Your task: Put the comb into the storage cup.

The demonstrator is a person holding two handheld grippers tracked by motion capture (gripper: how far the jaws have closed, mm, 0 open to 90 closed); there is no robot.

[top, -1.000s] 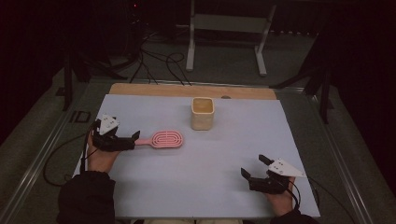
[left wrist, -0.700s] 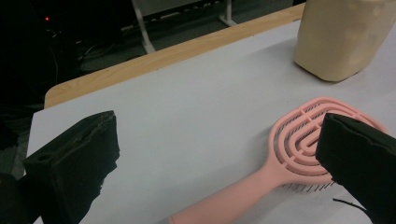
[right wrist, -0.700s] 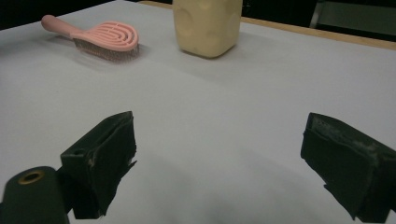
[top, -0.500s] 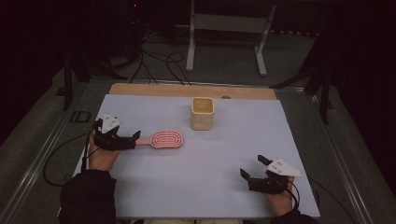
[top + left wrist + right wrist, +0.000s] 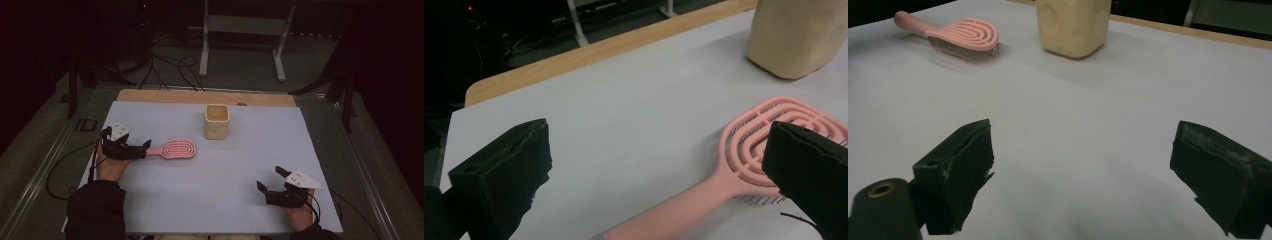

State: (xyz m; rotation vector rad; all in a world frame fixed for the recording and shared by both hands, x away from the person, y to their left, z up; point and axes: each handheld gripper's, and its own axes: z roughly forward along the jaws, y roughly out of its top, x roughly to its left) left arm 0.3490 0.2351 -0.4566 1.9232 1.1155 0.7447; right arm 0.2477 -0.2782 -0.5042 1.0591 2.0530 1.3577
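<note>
A pink hairbrush [image 5: 176, 149] lies flat on the pale blue table cover [image 5: 240, 160], its handle pointing left. My left gripper [image 5: 145, 149] is open at the handle's end. In the left gripper view the handle [image 5: 684, 205] runs between the two spread jaws of the left gripper [image 5: 661, 137], untouched, and the brush head [image 5: 769, 125] sits partly behind the right jaw. A cream square cup [image 5: 216, 121] stands upright behind the brush. My right gripper [image 5: 268, 178] rests open near the front right edge, with nothing between its fingers. The right gripper view has the right gripper [image 5: 1083, 140] low, the hairbrush [image 5: 958, 37] and the cup [image 5: 1073, 25] far ahead.
A wooden strip [image 5: 205, 97] borders the table's far edge. Beyond it stand a metal stand [image 5: 240, 30] and loose cables [image 5: 170, 65] on a dark floor. Bare cover stretches between the two grippers.
</note>
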